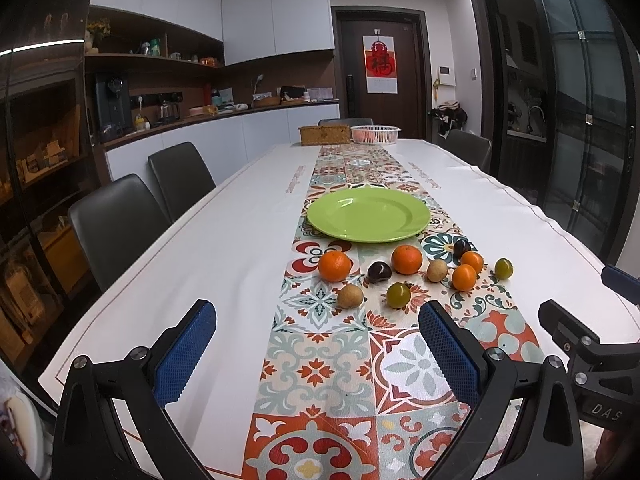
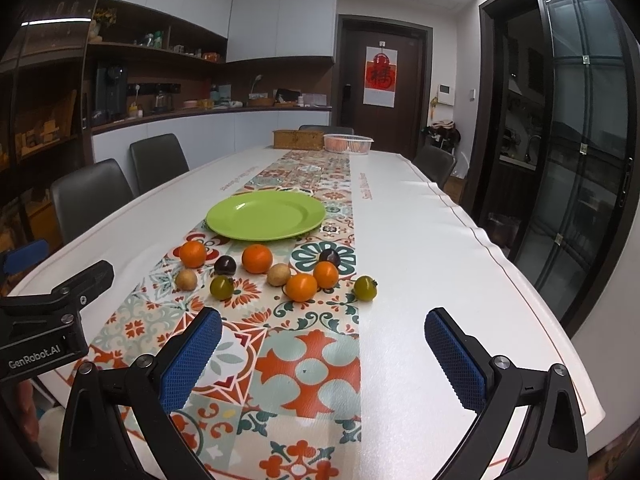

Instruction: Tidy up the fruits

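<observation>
both grippers hang above the near end of the table, the left gripper and right gripper with jaws spread wide, gripping nothing. the fruits lie scattered on the patterned runner just before the green plate; the dark ones look like plums, perhaps.

wht cabinets | dark door | grey chairs | glass sliders
</observation>
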Action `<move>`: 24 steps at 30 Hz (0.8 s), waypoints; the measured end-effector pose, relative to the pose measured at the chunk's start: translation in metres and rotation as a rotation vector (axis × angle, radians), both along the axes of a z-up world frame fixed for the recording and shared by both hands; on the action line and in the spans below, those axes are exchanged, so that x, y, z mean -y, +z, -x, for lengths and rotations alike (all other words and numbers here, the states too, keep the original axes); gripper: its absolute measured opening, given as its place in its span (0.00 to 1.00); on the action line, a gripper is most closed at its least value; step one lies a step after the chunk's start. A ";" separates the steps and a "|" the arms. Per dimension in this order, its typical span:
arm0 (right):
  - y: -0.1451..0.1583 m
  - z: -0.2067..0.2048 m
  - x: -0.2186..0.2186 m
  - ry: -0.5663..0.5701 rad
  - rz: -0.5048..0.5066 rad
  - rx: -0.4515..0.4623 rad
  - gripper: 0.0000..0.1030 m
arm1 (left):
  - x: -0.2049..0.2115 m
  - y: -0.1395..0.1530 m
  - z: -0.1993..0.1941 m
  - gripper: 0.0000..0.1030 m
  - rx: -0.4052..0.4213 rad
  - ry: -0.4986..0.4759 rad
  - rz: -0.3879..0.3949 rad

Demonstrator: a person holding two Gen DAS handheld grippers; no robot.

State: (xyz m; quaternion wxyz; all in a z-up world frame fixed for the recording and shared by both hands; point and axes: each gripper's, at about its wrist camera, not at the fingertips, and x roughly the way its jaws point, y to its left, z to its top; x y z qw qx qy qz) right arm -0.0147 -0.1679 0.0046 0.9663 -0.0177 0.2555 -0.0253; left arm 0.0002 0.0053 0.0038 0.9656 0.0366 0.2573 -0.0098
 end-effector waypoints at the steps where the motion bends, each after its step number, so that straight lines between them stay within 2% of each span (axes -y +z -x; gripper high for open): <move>1: -0.001 -0.002 0.000 0.002 0.001 -0.008 1.00 | 0.000 -0.002 -0.002 1.00 -0.006 -0.002 0.004; 11: -0.014 -0.027 -0.005 0.028 0.024 -0.074 1.00 | -0.003 -0.011 -0.022 1.00 -0.031 0.007 -0.011; 17: -0.018 -0.044 -0.010 0.036 0.044 -0.093 0.99 | 0.003 -0.017 -0.037 0.94 -0.043 -0.004 -0.060; 24: -0.023 -0.070 -0.013 0.035 0.043 -0.131 0.99 | 0.005 -0.025 -0.065 0.83 -0.095 -0.029 -0.062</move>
